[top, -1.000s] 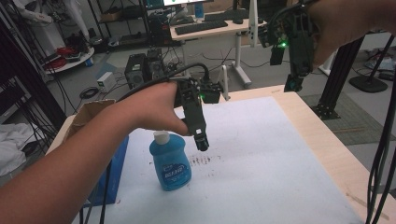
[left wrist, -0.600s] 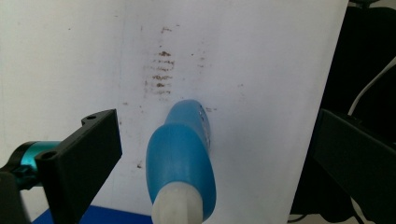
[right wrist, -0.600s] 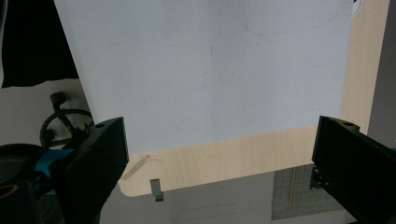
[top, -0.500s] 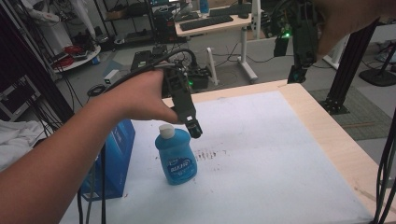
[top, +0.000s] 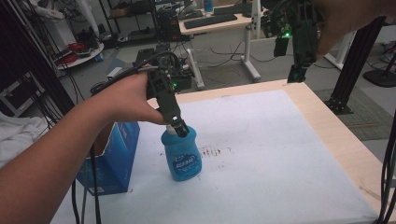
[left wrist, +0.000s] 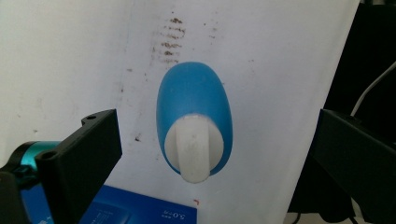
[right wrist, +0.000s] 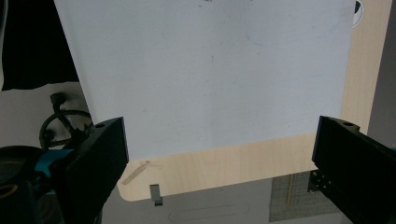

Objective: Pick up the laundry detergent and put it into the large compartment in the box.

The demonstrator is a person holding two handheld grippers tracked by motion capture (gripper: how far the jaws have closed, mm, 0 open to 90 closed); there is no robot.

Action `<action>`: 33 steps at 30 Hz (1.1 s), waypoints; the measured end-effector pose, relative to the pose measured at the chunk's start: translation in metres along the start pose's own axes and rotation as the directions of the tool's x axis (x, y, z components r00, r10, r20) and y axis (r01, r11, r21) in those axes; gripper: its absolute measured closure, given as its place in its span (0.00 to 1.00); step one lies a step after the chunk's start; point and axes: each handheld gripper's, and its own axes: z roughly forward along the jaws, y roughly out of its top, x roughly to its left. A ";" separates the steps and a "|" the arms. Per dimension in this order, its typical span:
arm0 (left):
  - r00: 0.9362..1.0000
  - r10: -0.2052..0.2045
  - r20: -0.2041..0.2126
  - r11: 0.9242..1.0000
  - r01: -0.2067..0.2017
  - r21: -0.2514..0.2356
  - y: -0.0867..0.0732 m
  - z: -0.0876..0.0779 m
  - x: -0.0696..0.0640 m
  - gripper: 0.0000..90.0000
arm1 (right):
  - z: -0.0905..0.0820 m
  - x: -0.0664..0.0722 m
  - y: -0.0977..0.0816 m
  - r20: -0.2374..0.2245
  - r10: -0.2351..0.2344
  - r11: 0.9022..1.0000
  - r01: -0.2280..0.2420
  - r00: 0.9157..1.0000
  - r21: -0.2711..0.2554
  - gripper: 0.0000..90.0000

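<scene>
A: The blue plastic bottle with a white cap (top: 181,153) stands upright on the white-covered worktop (top: 280,158), just right of a blue cardboard box (top: 109,156).

B: And the left gripper (top: 180,128)?

A: It hangs right over the cap. In the left gripper view its black fingers (left wrist: 81,156) are spread wide apart, the bottle (left wrist: 194,119) between them and below, untouched.

B: The right gripper (top: 295,74)?

A: Held high above the worktop's far edge. Its fingers (right wrist: 95,156) are wide apart too, over bare white cover (right wrist: 210,70) and the wooden rim (right wrist: 224,170).

B: Marks?

A: Brown smudges (top: 215,151) just right of the bottle.
</scene>
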 end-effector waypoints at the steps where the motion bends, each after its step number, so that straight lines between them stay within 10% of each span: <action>1: 1.000 0.003 0.010 1.000 -0.003 0.001 -0.002 0.001 0.001 0.02 | 0.000 0.000 0.000 0.001 -0.002 1.000 0.002 1.000 -0.001 0.03; 33: 0.998 -0.020 0.055 0.996 0.015 0.084 -0.006 0.061 0.019 0.02 | 0.004 -0.002 0.004 -0.001 0.001 1.000 -0.001 1.000 0.016 0.03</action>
